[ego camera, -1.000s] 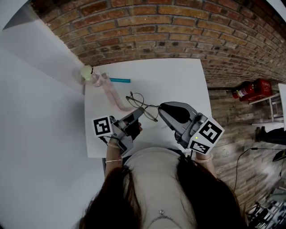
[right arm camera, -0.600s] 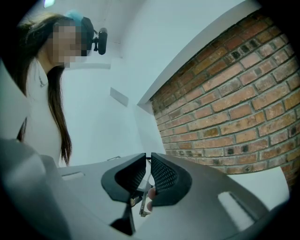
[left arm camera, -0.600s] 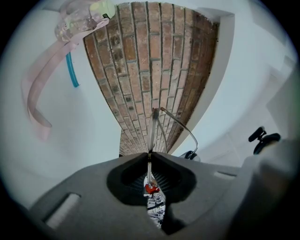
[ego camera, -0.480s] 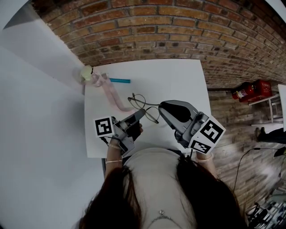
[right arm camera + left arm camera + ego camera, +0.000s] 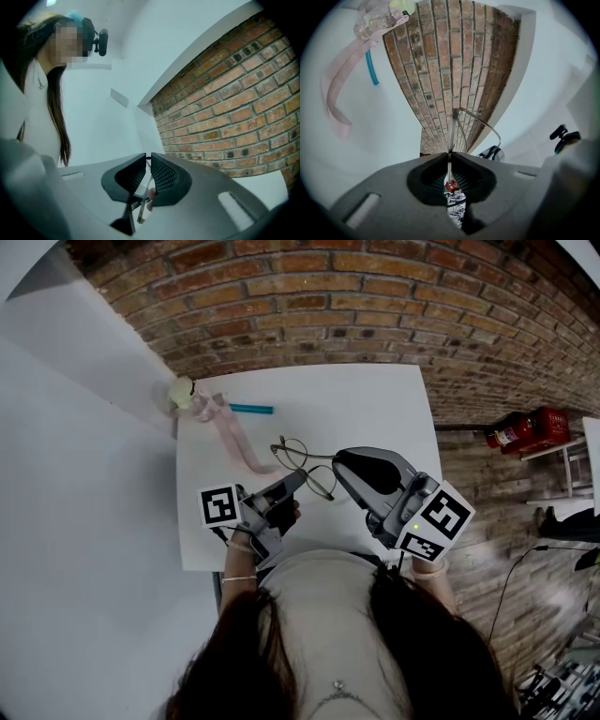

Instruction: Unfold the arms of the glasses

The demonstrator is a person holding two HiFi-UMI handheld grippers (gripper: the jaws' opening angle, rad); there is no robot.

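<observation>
Thin metal-framed glasses point(image 5: 298, 456) hang just above the white table point(image 5: 375, 399), held between both grippers. My left gripper point(image 5: 298, 477) is shut on the frame's near side. In the left gripper view the wire frame point(image 5: 454, 125) rises straight out of the closed left gripper point(image 5: 449, 157). My right gripper point(image 5: 339, 465) is shut on one thin arm of the glasses at their right side. In the right gripper view that arm point(image 5: 143, 194) runs down between the ribbed pads point(image 5: 164, 176) of the right gripper point(image 5: 149, 157).
A pink strap point(image 5: 240, 441) curls on the table's left part, joined to a pale round thing point(image 5: 181, 392) at the far left corner. A teal pen point(image 5: 251, 410) lies beside it. A brick wall runs behind. A red extinguisher point(image 5: 527, 427) stands at the right.
The glasses and both grippers have drifted slightly right and away from me. Both grips are unchanged.
</observation>
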